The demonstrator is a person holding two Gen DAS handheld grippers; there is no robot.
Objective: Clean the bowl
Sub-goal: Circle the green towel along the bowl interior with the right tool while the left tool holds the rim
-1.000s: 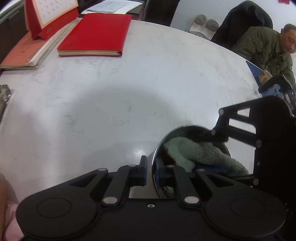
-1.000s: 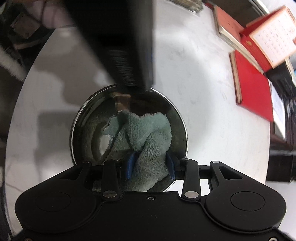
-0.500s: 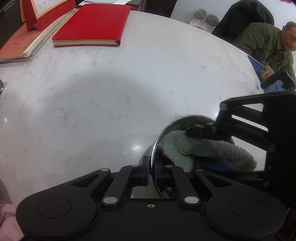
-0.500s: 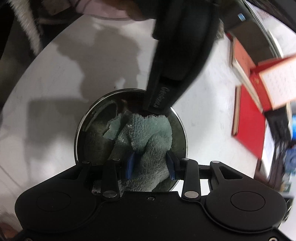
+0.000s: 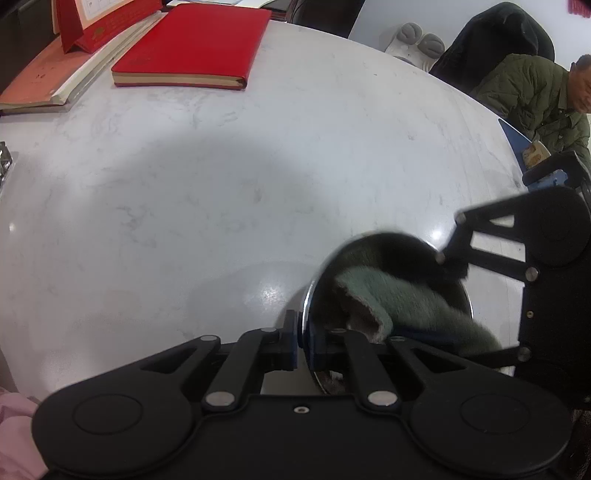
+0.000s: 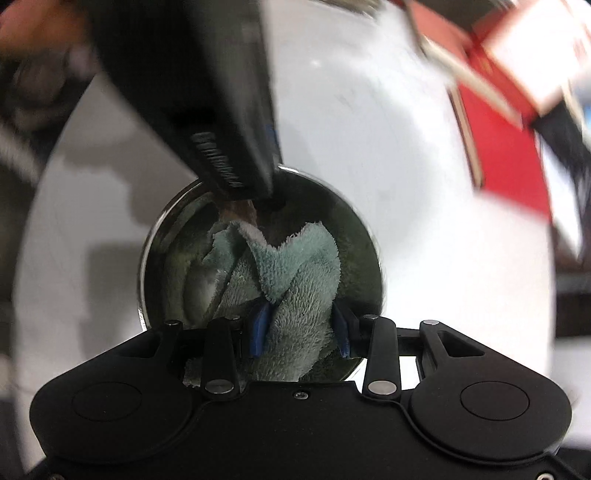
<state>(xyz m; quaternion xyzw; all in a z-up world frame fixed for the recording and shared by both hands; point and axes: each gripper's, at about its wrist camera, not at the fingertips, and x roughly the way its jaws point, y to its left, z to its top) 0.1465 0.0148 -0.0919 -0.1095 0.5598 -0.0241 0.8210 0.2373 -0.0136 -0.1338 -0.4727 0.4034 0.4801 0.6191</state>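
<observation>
- Basically, mid-wipe: steel bowl (image 6: 162,258) sat on the white desk (image 5: 221,184), near edge, just ahead of both tongs.
- Left tongs (image 5: 302,341) were pinched tight on the bowl's near-left rim, one pad outside the wall, one inside. Judged as the anchor grip.
- Right tongs (image 6: 300,330) were clamped on a bunched green cloth (image 6: 295,273), blue pads pressing the wad from both sides at a narrow gap.
- Cloth hung from the right tongs straight down into the bowl, filling the middle and right of the interior; loose corners pointed toward the far rim.
- Key relation: bowl lay directly under the right tongs, with the left tongs' fingers reaching in at the far rim in the right wrist view. So the right hand was the one nearer the uncleaned wall; the left side of the interior showed bare metal beside the cloth.
- Judgement: next sweep needs to go round toward that bare left wall without knocking the left tongs' inner pad.
- Red notebook (image 5: 192,40) and a desk calendar (image 5: 88,18) lay at the far left, well apart from the work.
- Right wrist view was blurred, so cloth-to-bottom contact couldn't be confirmed.
</observation>
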